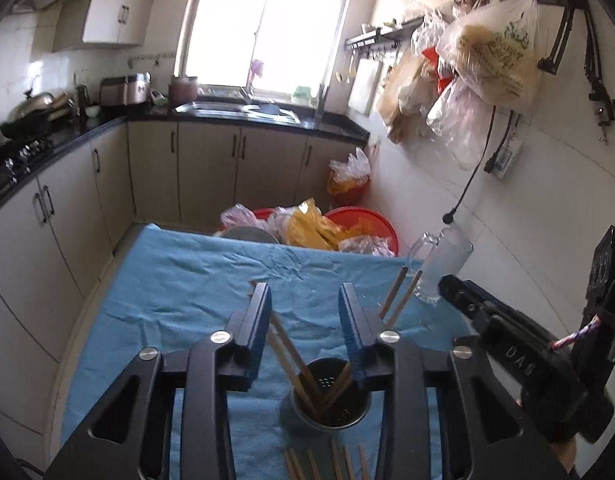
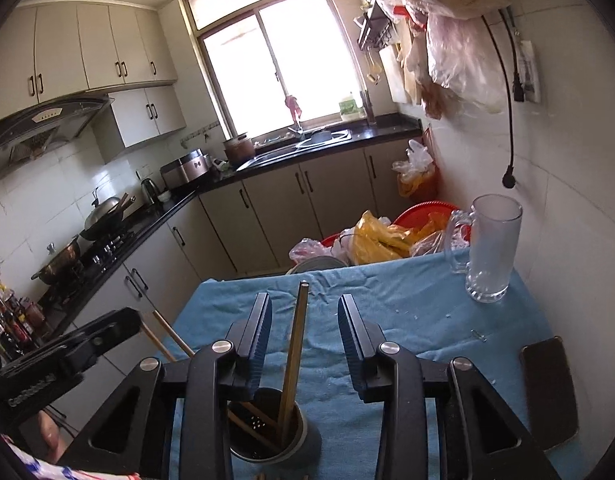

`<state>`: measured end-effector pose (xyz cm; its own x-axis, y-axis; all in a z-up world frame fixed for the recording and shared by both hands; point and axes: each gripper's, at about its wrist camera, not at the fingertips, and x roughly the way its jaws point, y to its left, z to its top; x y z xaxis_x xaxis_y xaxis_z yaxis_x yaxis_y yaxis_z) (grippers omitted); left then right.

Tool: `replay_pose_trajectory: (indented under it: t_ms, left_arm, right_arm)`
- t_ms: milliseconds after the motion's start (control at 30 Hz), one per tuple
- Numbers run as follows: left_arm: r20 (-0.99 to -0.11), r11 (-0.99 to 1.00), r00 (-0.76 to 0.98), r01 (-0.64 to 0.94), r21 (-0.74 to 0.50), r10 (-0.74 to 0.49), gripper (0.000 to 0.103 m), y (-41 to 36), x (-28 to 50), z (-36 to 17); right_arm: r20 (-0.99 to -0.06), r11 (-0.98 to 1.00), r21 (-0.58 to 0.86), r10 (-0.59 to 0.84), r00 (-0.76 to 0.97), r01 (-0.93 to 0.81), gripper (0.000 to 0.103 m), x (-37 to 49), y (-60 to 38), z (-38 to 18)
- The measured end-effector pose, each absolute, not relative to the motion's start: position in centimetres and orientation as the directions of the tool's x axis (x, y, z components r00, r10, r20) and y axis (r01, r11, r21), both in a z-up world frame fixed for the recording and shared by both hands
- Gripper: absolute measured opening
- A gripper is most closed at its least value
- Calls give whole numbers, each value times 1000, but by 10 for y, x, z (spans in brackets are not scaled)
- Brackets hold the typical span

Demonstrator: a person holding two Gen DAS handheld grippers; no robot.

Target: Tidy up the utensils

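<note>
A grey metal utensil holder (image 1: 325, 404) stands on the blue cloth (image 1: 179, 280) and holds several wooden chopsticks (image 1: 295, 364) leaning out of it. It also shows in the right wrist view (image 2: 275, 430) with a chopstick (image 2: 295, 344) standing up between the fingers. More loose chopsticks (image 1: 327, 466) lie on the cloth at the near edge. My left gripper (image 1: 305, 320) is open and empty just above the holder. My right gripper (image 2: 305, 324) is open and empty above the holder too; its body (image 1: 519, 352) shows at the right in the left wrist view.
A glass mug (image 2: 491, 248) stands at the far right of the table. A dark phone (image 2: 549, 392) lies near the right edge. Red basins with plastic bags (image 1: 331, 228) sit beyond the table. Cabinets and a stove run along the left; bags hang on the right wall.
</note>
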<state>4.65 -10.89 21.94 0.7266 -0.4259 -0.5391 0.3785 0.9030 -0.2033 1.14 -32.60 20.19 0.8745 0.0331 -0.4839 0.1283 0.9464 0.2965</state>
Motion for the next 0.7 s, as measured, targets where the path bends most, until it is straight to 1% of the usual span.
replay_pose_trajectory:
  t_ms: [100,167,200,300,367,433,533,600,633,667,700]
  left_arm:
    - [-520,909,747,370,-193,-414,37,-96,33,226]
    - [-505,911,758,360,-203,-412,42,-84,21,228]
    - [-499,911,763,355,-207,-411,42,-78,15,227]
    - [-496,920,776,332,-206,-391,43,-59,-3,223]
    - [-506,924,773,320,-209,-383,44,-46,-14,213]
    - [-523,926,764,311,-216,-378,45,-37,-22,202]
    - [-578,927,725,301,-223,-375,45,-29,-30,172]
    - [-625,929,689,296,-221,-368,45,-30,-32,148]
    - [-653,927,659,297,-229,-373,45,-31,-31,133]
    - [-670,924,638,300,-237,-379,45,-33,-32,123]
    - [-693,918,606,309,-248,-391,45,-36,-32,111]
  right_arm:
    - [-473,948,290,22,881,133,38,-2,-327,210]
    - [-470,951,278,11,883,136,43,-13,-325,213]
    - [-472,953,267,2,882,141,45,-21,-325,213]
    - [-493,957,247,-11,870,151,48,-37,-325,207]
    - [-521,960,232,-14,854,157,48,-48,-324,196]
    - [-568,964,215,-7,823,156,48,-60,-321,177]
    - [-638,972,197,26,770,131,48,-74,-312,141]
    - [-675,974,196,52,736,111,43,-80,-305,118]
    - [-695,976,196,68,716,98,35,-83,-301,106]
    - [-710,977,194,77,700,89,32,-84,-299,97]
    - [-729,979,190,89,679,76,32,-85,-293,86]
